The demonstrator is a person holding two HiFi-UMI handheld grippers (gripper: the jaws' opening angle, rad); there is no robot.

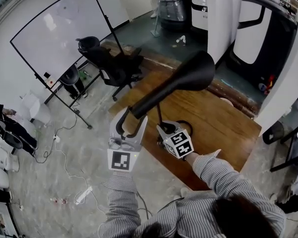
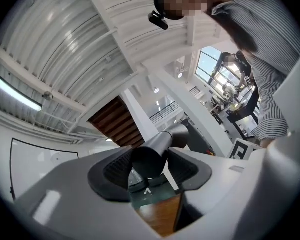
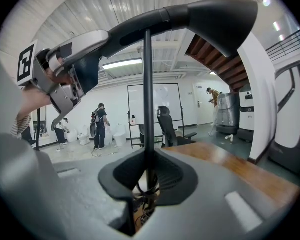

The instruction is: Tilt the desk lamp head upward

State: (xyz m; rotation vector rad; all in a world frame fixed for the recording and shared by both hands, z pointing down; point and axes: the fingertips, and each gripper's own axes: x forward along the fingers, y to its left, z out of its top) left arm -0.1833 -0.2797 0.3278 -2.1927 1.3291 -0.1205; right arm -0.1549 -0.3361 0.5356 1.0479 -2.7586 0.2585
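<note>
A black desk lamp stands on a wooden table (image 1: pixel 223 128). Its cone-shaped head (image 1: pixel 194 72) points up and to the right, and its thick rear tube (image 1: pixel 149 102) slants down to the left. My left gripper (image 1: pixel 131 117) is shut on the low end of that tube, which fills the gap between the pads in the left gripper view (image 2: pixel 150 160). My right gripper (image 1: pixel 162 128) is shut on the thin upright stem (image 3: pixel 148 84). In the right gripper view the lamp head (image 3: pixel 217 14) sits above the stem, and the left gripper (image 3: pixel 65 69) is at the upper left.
A whiteboard on a stand (image 1: pixel 64 29) and a black office chair (image 1: pixel 114 66) stand beyond the table's left edge. Cables (image 1: pixel 64 157) trail over the floor. People (image 1: pixel 5 125) are at the far left. A white pillar (image 1: pixel 223 14) rises behind the table.
</note>
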